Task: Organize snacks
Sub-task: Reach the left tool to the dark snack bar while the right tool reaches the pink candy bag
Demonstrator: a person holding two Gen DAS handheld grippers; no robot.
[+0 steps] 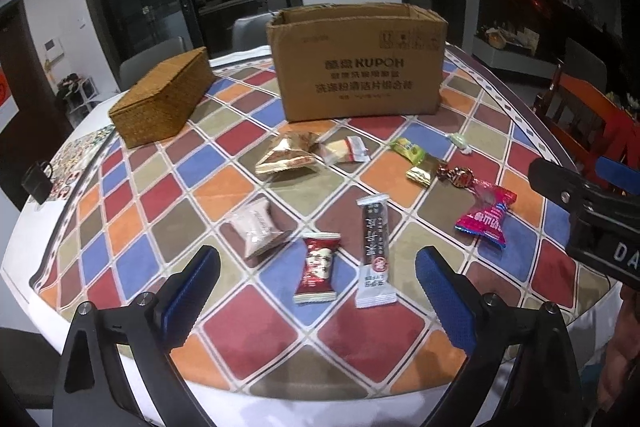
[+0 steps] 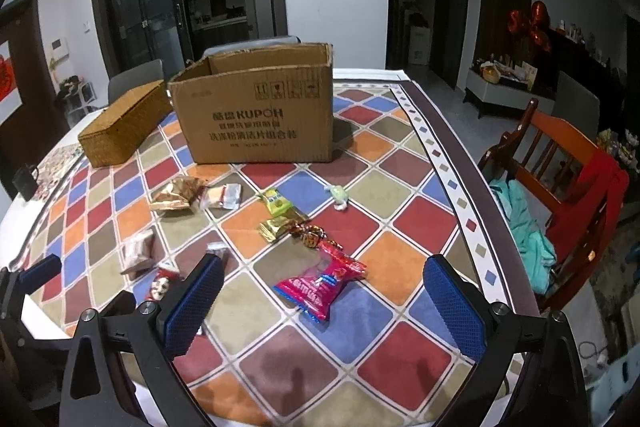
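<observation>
Both tools hang over the near edge of the table (image 1: 500, 99), and nothing is picked up yet. The left gripper (image 1: 318, 291) has its blue pads spread wide, empty, with the red candy packet (image 1: 318, 267) and the long black-and-white snack bar (image 1: 374, 251) lying just ahead between them. The right gripper (image 2: 324, 301) is likewise wide apart and empty, the pink sachet (image 2: 322, 285) lying between its fingers on the cloth.

The rest of the snacks lie scattered mid-table: a pale pink pouch (image 1: 256, 227) at the near left, a gold triangular packet (image 1: 286, 157) and a clear-wrapped biscuit (image 1: 346, 151) farther off, a green sachet (image 1: 408, 149), a gold sachet (image 1: 422, 171) and a foil-wrapped sweet (image 1: 460, 177) to the right, and a small pale green candy (image 1: 458, 141) at the far right. The open cardboard box (image 1: 356, 67) stands at the far side, a lidded wicker box (image 1: 162, 99) to its left.

The risks, as I judge them: the flat, slick wrappers may slide on the cloth instead of lifting. The red packet and the bar lie close together, so one closing could catch both or push one off the near edge. The pink sachet touches the foil sweet's twisted end and may drag it along. The two grippers work near each other and could collide.
</observation>
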